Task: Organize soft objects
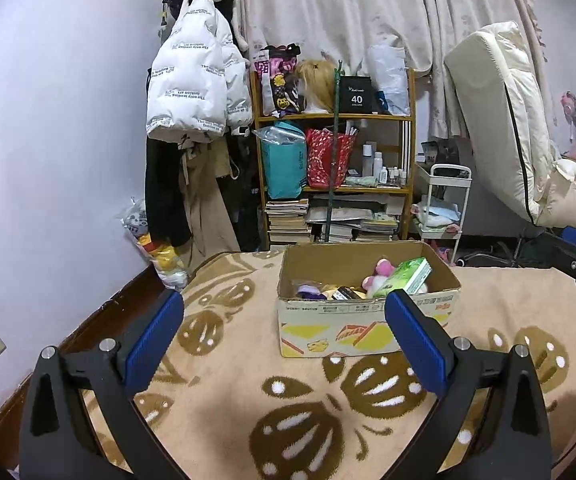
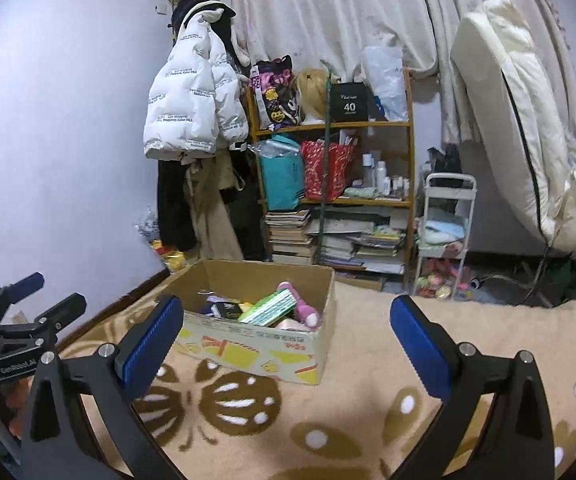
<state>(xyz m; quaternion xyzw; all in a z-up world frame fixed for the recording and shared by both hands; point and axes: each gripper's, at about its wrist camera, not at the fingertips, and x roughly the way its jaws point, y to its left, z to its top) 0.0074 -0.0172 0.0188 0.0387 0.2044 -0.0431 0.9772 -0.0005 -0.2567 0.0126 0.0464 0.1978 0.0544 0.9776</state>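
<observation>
Pink plush toy (image 1: pixel 382 271) and green tissue pack (image 1: pixel 410 276) inside open cardboard box (image 1: pixel 328 324) on beige patterned blanket (image 1: pixel 248 400). Left gripper (image 1: pixel 284 340) and right gripper (image 2: pixel 286 344) spread wide, empty, hovering near box.

A beige blanket (image 1: pixel 224 360) with brown leaf shapes is covering the bed, running up against the pale wall on the left. An open cardboard box (image 1: pixel 328 320) is sitting directly on it, toward the far edge.
</observation>
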